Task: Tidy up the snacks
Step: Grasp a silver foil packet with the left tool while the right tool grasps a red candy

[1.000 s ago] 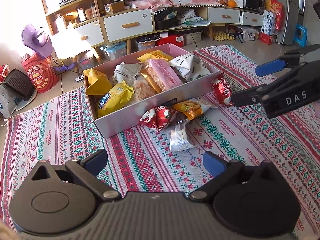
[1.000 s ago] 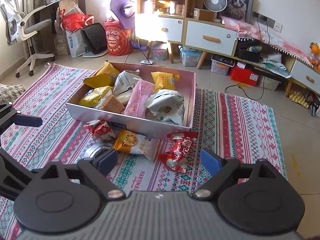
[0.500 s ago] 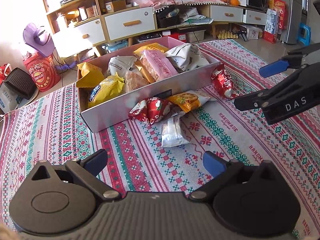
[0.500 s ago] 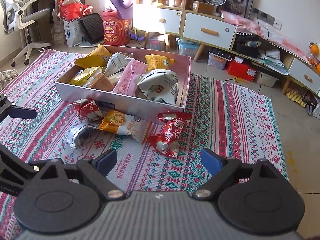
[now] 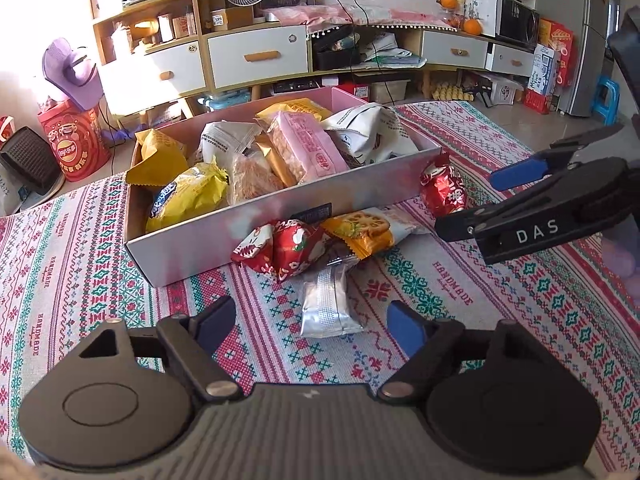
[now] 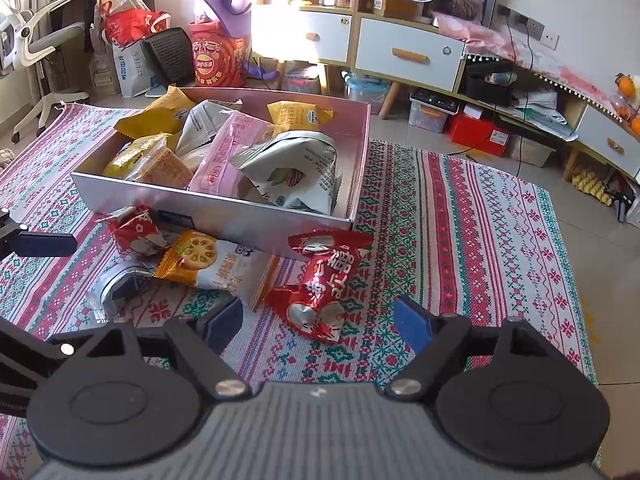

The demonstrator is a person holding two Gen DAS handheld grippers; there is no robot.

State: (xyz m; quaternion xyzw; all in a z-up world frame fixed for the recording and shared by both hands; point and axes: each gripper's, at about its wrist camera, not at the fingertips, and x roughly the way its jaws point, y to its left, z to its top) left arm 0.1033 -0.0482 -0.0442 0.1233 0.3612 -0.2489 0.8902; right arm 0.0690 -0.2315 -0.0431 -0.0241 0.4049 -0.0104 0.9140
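A pink box (image 5: 208, 240) (image 6: 224, 212) on the patterned rug holds several snack packs. Loose in front of it lie a silver pack (image 5: 326, 304) (image 6: 116, 284), a small red pack (image 5: 284, 248) (image 6: 134, 232), an orange-and-white biscuit pack (image 5: 368, 228) (image 6: 212, 264) and a long red pack (image 5: 444, 188) (image 6: 320, 284). My left gripper (image 5: 310, 326) is open, its fingers on either side of the silver pack's near end. My right gripper (image 6: 320, 320) is open just short of the long red pack; it also shows at the right in the left wrist view (image 5: 532, 200).
The rug (image 5: 520, 320) covers the floor around the box. Cabinets with drawers (image 5: 260, 56), a red bucket (image 5: 76, 148) and storage clutter stand behind. An office chair (image 6: 32, 40) stands at the far left in the right wrist view. Bare tile floor (image 6: 600, 208) lies right of the rug.
Both grippers have moved forward and lower toward the loose packs; the left now straddles the silver pack and the right is close to the long red pack. Both stayed open.
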